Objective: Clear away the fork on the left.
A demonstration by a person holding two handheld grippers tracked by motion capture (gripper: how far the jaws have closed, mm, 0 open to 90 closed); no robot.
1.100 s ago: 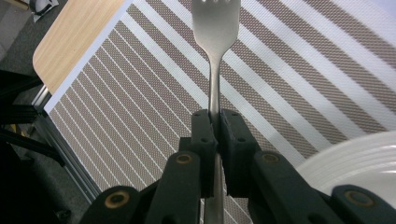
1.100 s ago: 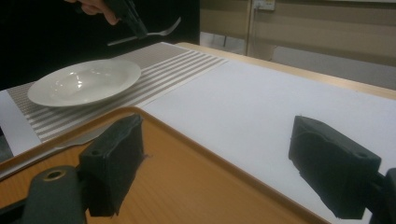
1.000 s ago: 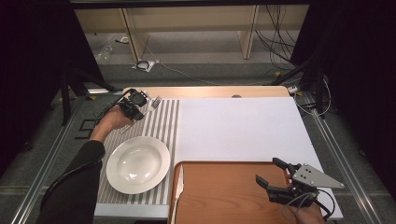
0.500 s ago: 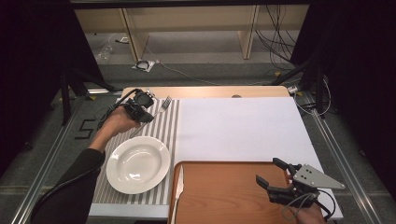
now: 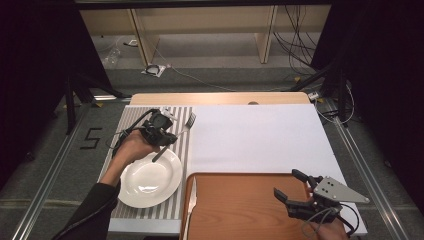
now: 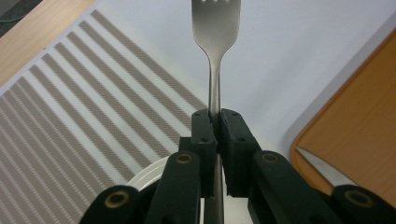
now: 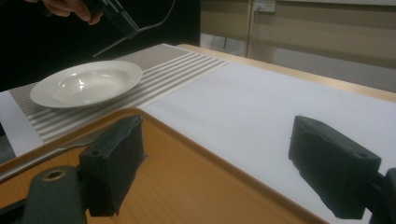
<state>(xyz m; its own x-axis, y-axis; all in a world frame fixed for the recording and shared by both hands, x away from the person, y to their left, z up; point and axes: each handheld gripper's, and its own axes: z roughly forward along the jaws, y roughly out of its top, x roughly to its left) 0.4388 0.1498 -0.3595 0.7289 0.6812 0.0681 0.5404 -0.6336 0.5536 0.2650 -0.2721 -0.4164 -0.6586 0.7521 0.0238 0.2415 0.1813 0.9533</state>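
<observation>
Above the far edge of the white plate point(image 5: 149, 178), the left gripper point(image 5: 167, 136) holds a fork point(image 5: 183, 131) clamped by its handle, jaws closed tight on the metal. Fork is lifted clear of the table, tines pointing away toward the far right, handle end hanging over the plate's rim. Left gripper view: fork point(image 6: 215, 56) stands straight up between the two black pads, tines at top, over the striped placemat point(image 6: 79, 116) and the white table cover point(image 6: 299, 51). Plate sits on the placemat point(image 5: 131, 120), just left of the wooden tray point(image 5: 240, 205). A knife point(image 5: 191, 200) lies along the tray's left edge. Right gripper point(image 5: 292, 189) hovers over the tray's near right part, jaws wide apart, nothing between them.
</observation>
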